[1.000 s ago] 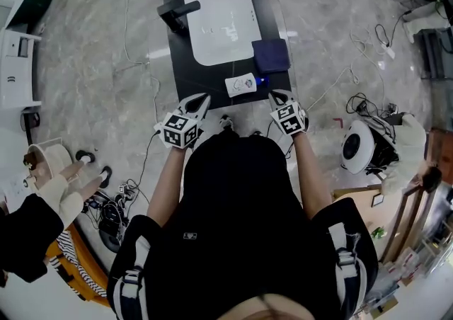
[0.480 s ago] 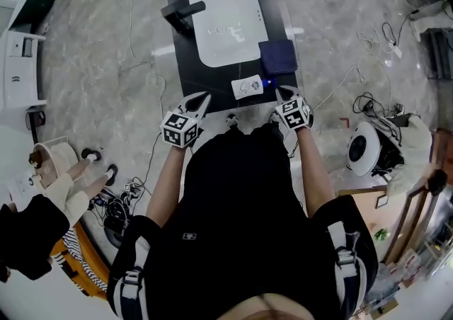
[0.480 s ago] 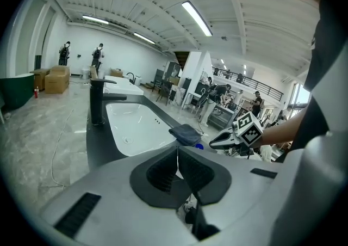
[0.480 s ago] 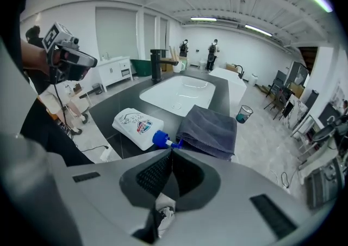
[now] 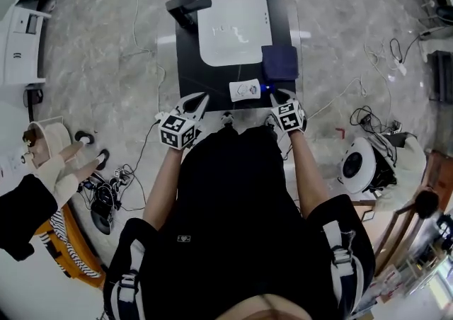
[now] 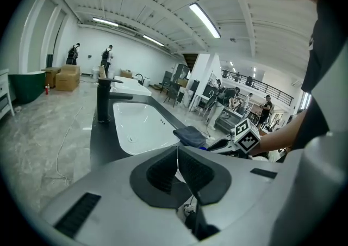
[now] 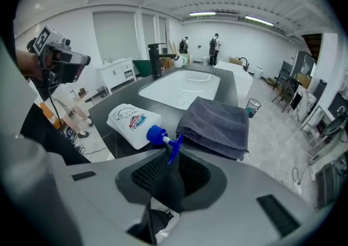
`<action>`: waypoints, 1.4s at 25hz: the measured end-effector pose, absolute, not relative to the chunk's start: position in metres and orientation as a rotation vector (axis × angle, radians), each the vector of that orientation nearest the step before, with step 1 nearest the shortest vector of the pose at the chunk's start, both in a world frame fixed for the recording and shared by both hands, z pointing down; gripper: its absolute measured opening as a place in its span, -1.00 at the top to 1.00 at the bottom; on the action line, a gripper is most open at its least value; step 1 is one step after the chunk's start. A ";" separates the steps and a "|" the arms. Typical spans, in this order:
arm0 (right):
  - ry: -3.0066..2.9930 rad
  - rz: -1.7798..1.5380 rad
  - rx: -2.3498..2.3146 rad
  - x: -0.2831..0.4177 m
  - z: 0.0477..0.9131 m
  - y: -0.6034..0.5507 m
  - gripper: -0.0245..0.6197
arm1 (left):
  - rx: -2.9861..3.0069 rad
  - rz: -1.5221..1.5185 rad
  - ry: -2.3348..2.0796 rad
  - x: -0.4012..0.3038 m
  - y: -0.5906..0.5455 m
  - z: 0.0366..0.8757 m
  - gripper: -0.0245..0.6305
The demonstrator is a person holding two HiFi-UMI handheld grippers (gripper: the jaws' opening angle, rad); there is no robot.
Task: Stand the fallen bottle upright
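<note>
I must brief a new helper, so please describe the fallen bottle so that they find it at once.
Look at the long black counter with the white sink basin. At its near end, beside a folded dark towel, lies the bottle: white, on its side, with a blue spray nozzle pointing toward the towel.

The head camera sits above the person's shoulders, looking steeply down, with the white sink (image 5: 232, 20) far off near its view's top. The left tool (image 5: 194, 104) camera sits low at the sink's near-left end, facing almost level along it. The right tool (image 5: 282, 96) camera, near-right of the sink, tilts down close over the bench (image 5: 185, 56). All three share the sink.
</note>
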State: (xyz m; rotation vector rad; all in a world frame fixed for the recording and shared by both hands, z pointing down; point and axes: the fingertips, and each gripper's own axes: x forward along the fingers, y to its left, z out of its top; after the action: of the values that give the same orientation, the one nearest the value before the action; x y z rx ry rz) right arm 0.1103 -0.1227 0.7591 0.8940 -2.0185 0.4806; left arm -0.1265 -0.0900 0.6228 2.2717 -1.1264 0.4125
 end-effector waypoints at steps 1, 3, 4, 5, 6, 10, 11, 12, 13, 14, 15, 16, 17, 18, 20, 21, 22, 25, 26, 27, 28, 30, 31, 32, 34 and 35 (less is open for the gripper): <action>-2.020 0.494 0.891 0.109 0.762 -0.124 0.53 | 2.265 0.415 -1.135 -0.127 -0.089 0.624 0.88; -2.006 0.523 0.890 0.107 0.766 -0.127 0.52 | 2.254 0.422 -1.155 -0.128 -0.088 0.625 0.88; -1.995 0.541 0.892 0.107 0.768 -0.128 0.52 | 2.248 0.424 -1.163 -0.128 -0.087 0.625 0.88; -1.986 0.560 0.896 0.106 0.770 -0.129 0.52 | 2.243 0.426 -1.170 -0.129 -0.087 0.625 0.88; -1.980 0.577 0.903 0.106 0.771 -0.130 0.52 | 2.238 0.427 -1.177 -0.129 -0.086 0.624 0.88; -1.983 0.639 0.963 0.104 0.772 -0.140 0.58 | 2.227 0.432 -1.198 -0.132 -0.085 0.622 0.88; -1.981 0.659 0.983 0.104 0.773 -0.142 0.60 | 2.225 0.433 -1.201 -0.133 -0.085 0.621 0.88; -1.976 0.673 0.998 0.104 0.773 -0.143 0.61 | 2.225 0.434 -1.204 -0.134 -0.085 0.621 0.88; -1.970 0.677 1.010 0.104 0.772 -0.144 0.61 | 2.224 0.435 -1.205 -0.135 -0.085 0.620 0.88; -1.966 0.677 1.020 0.103 0.772 -0.145 0.62 | 2.225 0.434 -1.206 -0.136 -0.084 0.620 0.88; -1.964 0.677 1.033 0.103 0.771 -0.145 0.62 | 2.225 0.433 -1.206 -0.136 -0.083 0.620 0.88; -1.963 0.682 1.049 0.103 0.769 -0.146 0.62 | 2.225 0.430 -1.205 -0.137 -0.083 0.620 0.88; -1.963 0.688 1.065 0.103 0.767 -0.146 0.63 | 2.226 0.428 -1.204 -0.137 -0.082 0.620 0.88; -1.963 0.691 1.079 0.103 0.765 -0.146 0.63 | 2.227 0.426 -1.203 -0.137 -0.082 0.621 0.88; -1.966 0.675 1.100 0.102 0.760 -0.146 0.62 | 2.231 0.424 -1.198 -0.138 -0.081 0.622 0.88; -1.968 0.657 1.113 0.102 0.756 -0.146 0.62 | 2.235 0.422 -1.195 -0.139 -0.081 0.622 0.88; -1.971 0.634 1.130 0.101 0.751 -0.146 0.62 | 2.240 0.420 -1.191 -0.139 -0.081 0.621 0.88; -1.977 0.542 1.190 0.098 0.736 -0.147 0.62 | 2.255 0.413 -1.179 -0.140 -0.079 0.620 0.88; -1.976 0.509 1.201 0.095 0.731 -0.147 0.62 | 2.260 0.410 -1.176 -0.140 -0.078 0.619 0.88; -1.978 0.473 1.209 0.092 0.725 -0.148 0.62 | 2.265 0.406 -1.173 -0.141 -0.077 0.619 0.88; -1.982 0.437 1.216 0.089 0.719 -0.149 0.62 | 2.270 0.402 -1.169 -0.142 -0.076 0.619 0.88; -1.980 0.377 1.227 0.083 0.708 -0.150 0.61 | 2.278 0.393 -1.162 -0.144 -0.074 0.618 0.88; -1.978 0.344 1.226 0.080 0.703 -0.150 0.60 | 2.282 0.390 -1.159 -0.145 -0.073 0.618 0.88; -1.978 0.302 1.223 0.077 0.697 -0.150 0.60 | 2.285 0.389 -1.157 -0.146 -0.071 0.619 0.88; -1.979 0.204 1.213 0.068 0.686 -0.151 0.60 | 2.287 0.385 -1.154 -0.150 -0.067 0.620 0.88; -1.978 0.155 1.207 0.064 0.680 -0.151 0.60 | 2.286 0.381 -1.153 -0.151 -0.066 0.621 0.88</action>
State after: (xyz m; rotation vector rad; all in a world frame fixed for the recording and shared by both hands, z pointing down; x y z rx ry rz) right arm 0.0637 -0.1514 0.6804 1.2072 -1.9776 0.1552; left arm -0.1513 -0.0656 0.6209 2.2860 -1.1532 0.3813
